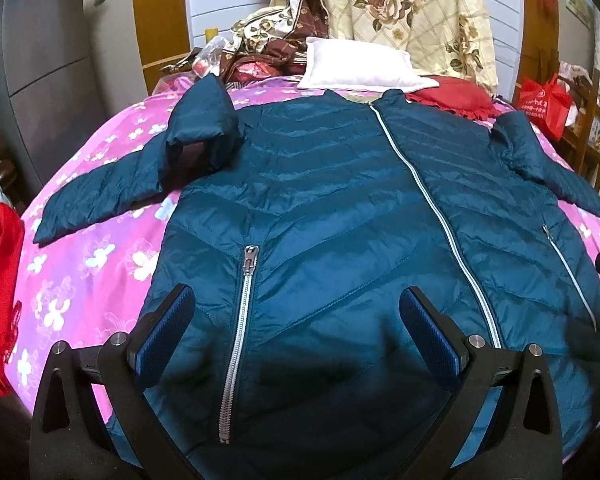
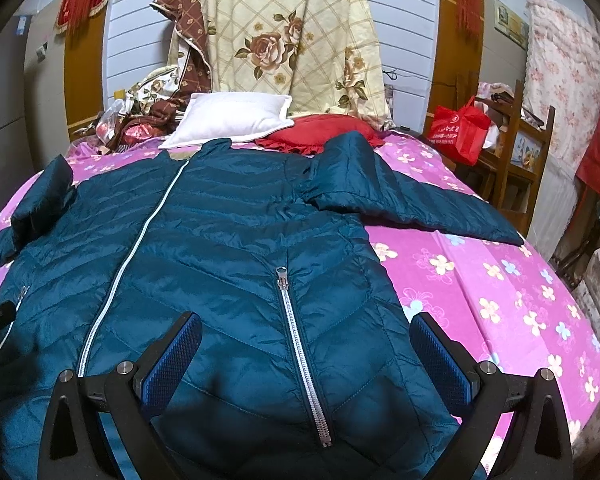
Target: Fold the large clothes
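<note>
A teal quilted puffer jacket (image 1: 332, 200) lies front-up and zipped on the bed, and it fills the right wrist view too (image 2: 220, 232). Its left sleeve (image 1: 112, 192) stretches out with a bunched fold near the shoulder. Its right sleeve (image 2: 412, 204) stretches out to the right. My left gripper (image 1: 296, 312) is open and empty, hovering over the jacket's lower left front by the pocket zipper (image 1: 240, 320). My right gripper (image 2: 306, 340) is open and empty over the lower right front, its jaws either side of the other pocket zipper (image 2: 296, 344).
The bed has a pink flowered sheet (image 1: 100, 256), also seen at the right (image 2: 500, 300). A white pillow (image 2: 232, 118), a red cushion (image 2: 324, 130) and a floral quilt (image 2: 292, 40) lie at the head. A red bag (image 2: 460, 128) sits on a wooden shelf to the right.
</note>
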